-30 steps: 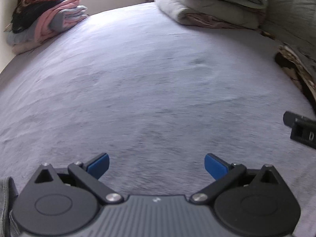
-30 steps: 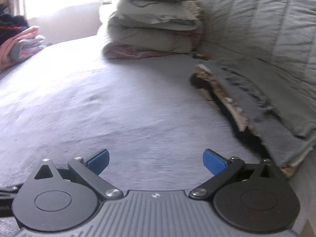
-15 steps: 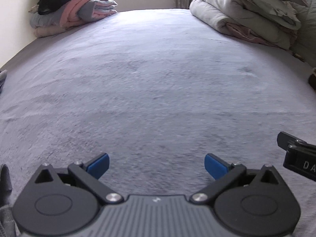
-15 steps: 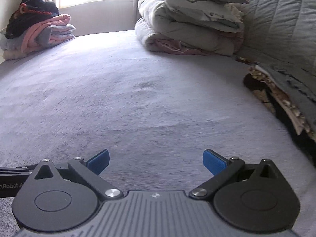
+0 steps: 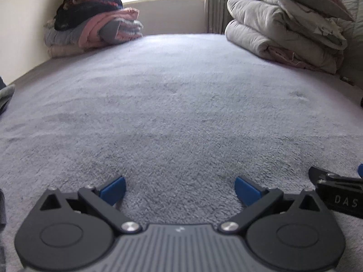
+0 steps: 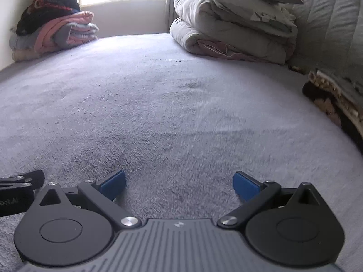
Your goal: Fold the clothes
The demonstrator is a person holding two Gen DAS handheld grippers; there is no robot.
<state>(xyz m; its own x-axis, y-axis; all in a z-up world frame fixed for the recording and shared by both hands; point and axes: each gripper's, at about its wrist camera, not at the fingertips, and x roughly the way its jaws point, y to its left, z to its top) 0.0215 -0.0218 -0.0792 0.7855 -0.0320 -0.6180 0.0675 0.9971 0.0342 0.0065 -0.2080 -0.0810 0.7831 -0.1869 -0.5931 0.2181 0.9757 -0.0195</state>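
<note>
Clothes to fold are not in front of either tool: the nearest garment is a scrap of grey fabric [image 5: 5,95] at the bed's left edge, nearer the left tongs [image 5: 180,189]; its long axis cannot be told. A stack of pink, grey and dark clothes [image 5: 90,29] sits far off by the window. Both the left tongs and the right tongs [image 6: 179,184] gape wide, holding nothing, side by side over the grey fleece bed [image 6: 158,95], which offers broad open room ahead.

Two hand-held grippers [image 5: 179,191] [image 6: 179,185], two folded piles [image 5: 95,22] [image 5: 285,29], one bed [image 5: 181,102].
</note>
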